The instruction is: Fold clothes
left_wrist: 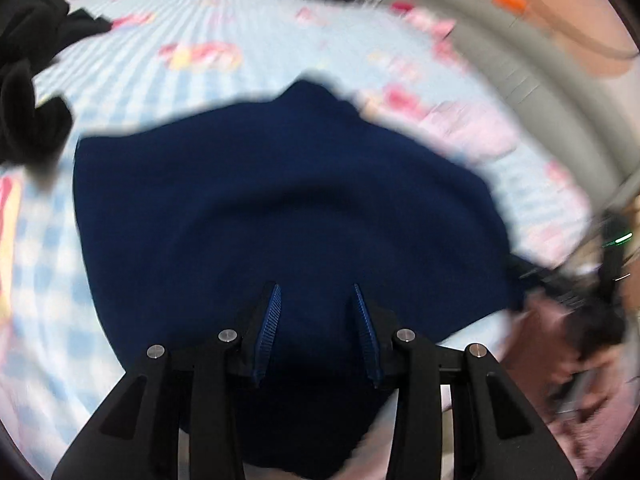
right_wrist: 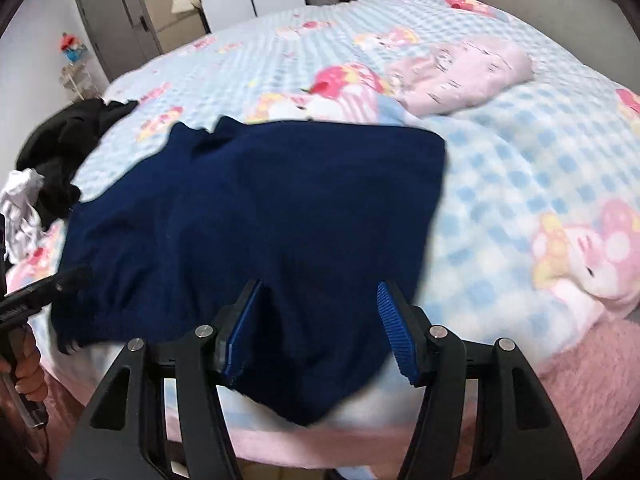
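Going from my left: a heap of black clothes (right_wrist: 68, 148) with something white (right_wrist: 22, 200) beside it sits at about ten o'clock on the checked blue bedspread (right_wrist: 500, 168). Then comes the navy garment (right_wrist: 260, 216), lying flat on the bedspread right ahead of me, from twelve o'clock down under both of my tools. Its long axis seems to run from my lower left up toward one o'clock, where a squared edge ends it; the near edge hangs toward the pink bed edge (right_wrist: 580, 364). A pale pink garment (right_wrist: 468, 76) lies well beyond, at one o'clock.

My left gripper (left_wrist: 316, 292) is directly over the navy cloth, fingers spread apart with nothing between them; the view is blurred, so I cannot tell whether the tips touch the fabric. My right gripper (right_wrist: 320, 292) is spread wider, also pinching nothing, hovering over the near part of the cloth. Both are about equally near it.

Whether this garment is partly folded or only laid out, I cannot tell: its squared far edge would fit either.
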The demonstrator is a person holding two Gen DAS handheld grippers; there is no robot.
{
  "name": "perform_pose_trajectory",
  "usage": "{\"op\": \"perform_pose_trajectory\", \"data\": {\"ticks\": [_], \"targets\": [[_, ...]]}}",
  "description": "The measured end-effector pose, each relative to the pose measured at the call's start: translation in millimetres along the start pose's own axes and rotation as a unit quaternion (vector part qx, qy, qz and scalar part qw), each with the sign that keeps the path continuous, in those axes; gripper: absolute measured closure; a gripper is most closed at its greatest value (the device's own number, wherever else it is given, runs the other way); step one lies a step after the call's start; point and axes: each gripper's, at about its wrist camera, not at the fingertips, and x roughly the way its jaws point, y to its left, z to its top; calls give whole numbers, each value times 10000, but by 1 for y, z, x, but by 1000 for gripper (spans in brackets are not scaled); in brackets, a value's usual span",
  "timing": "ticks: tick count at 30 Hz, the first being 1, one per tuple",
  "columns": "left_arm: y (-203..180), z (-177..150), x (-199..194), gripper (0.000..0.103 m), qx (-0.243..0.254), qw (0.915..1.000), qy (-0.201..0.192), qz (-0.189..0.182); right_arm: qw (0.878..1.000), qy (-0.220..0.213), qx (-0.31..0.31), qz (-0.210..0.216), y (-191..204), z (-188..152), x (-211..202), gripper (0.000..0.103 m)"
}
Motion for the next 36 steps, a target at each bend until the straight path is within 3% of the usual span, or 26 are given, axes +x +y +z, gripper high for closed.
{"op": "perform_pose_trajectory", "data": {"ticks": [2,5,8,10,13,16,18,22,24,27,28,30,32,36], "targets": [[0,-4,5,74,30,9997,124,191,9999,19,158,-35,-12,0,1,41],[9,-5,-9,74,-132,9999,-52,68,9967,-219,694,353,-34,0,-11,41],[10,-8,-18,68,-180,9996,-220,-85,9948,-613,693,425,-36,3,-28,41],[-1,-9,-20,65,-23,9992,-307,-247,9934,-821,641,487,-33,5,-35,41],[-20,-12,-17,62,335,9985,-304,-309,9915,-763,736,754,-36,3,-37,40],[-20,-15,3,62,489,9984,74,263,9969,-229,658,360,-35,-2,-17,40],[-11,-13,5,70,312,9990,140,285,9977,33,656,177,-37,-6,-6,41],[4,-13,-10,78,94,9990,-74,442,9953,-427,868,92,-47,-4,-27,41],[4,-13,-14,74,-2,9996,-178,203,9901,-399,1130,731,-54,-5,-30,39],[1,-14,-20,66,-99,9993,-326,-182,9713,313,1370,1917,-50,-13,-7,39],[-4,-13,-20,66,-61,9987,-363,-349,9708,388,1366,1934,-46,-16,-4,39],[-8,-13,-18,65,-39,9984,-336,-453,9747,339,1276,1804,-39,-15,-5,47],[-11,-13,-16,65,-33,9984,-279,-487,9738,267,1329,1826,-40,-12,-6,72],[-16,-13,-12,64,-22,9983,-164,-556,9804,203,1212,1538,-32,-4,2,88]]}}
